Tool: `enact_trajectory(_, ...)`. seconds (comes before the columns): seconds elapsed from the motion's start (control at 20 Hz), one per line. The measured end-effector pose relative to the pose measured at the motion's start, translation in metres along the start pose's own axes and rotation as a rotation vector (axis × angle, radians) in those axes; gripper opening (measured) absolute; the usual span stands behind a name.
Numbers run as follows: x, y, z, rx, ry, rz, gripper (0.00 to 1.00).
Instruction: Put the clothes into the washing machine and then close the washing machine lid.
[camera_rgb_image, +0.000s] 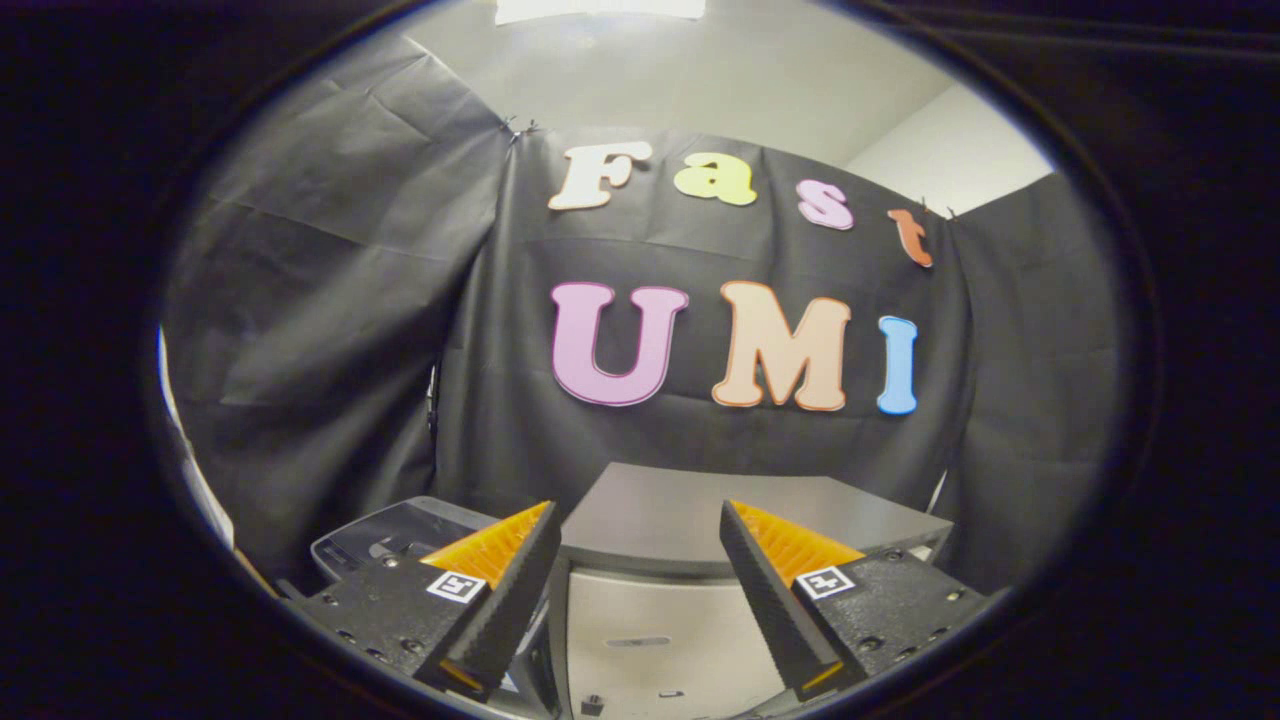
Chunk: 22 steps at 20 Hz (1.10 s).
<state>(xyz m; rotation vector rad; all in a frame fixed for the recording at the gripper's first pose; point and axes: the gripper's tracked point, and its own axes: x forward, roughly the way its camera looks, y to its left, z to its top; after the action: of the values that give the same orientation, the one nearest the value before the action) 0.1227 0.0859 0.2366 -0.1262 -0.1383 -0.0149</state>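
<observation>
1. One relation governed the coming move: the washing machine (660, 600) lay ahead of and below the gripper (635, 590), its pale front panel showing in the gap between the two fingers and its grey top surface just beyond their tips.
2. Both fingers stood wide apart, with nothing held or touched between them; the gripper was plainly empty.
3. The machine's grey top ran crosswise to the line of the fingers, so the gripper faced it roughly square on rather than from a corner.
4. No clothes could be picked out anywhere. Whether they lay lower down, nearer the person, could not be told.
5. A dark grey, tray-like object (395, 535) sat just beside the machine, behind the left finger (500, 590). What it was stayed unclear; it may have been a basket or a lid, but that was only a guess.
6. The right finger (770, 590) stood in front of the machine's right part, with the booth's black cloth wall (330, 330) rising behind everything.
7. As a judgement, the task looked to be at its start: nothing was gripped, and nothing showed a garment already loaded. The lid's state could not be read from here.
8. The next move likely called for tipping downward to find the clothes, since the gripper was aimed level at the wall, above the work.
</observation>
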Motion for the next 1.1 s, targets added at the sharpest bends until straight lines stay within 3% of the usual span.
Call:
enact_trajectory(0.25, -0.051, -0.054, -0.038, 0.040, -0.034, -0.004, 0.97)
enact_trajectory(0.5, -0.097, -0.083, -0.111, 0.090, 0.025, -0.034, 0.97)
enact_trajectory(0.85, -0.141, -0.086, -0.191, 0.205, 0.099, -0.031, 0.96)
enact_trajectory(1.1, -0.150, -0.070, -0.208, 0.211, 0.095, 0.006, 0.97)
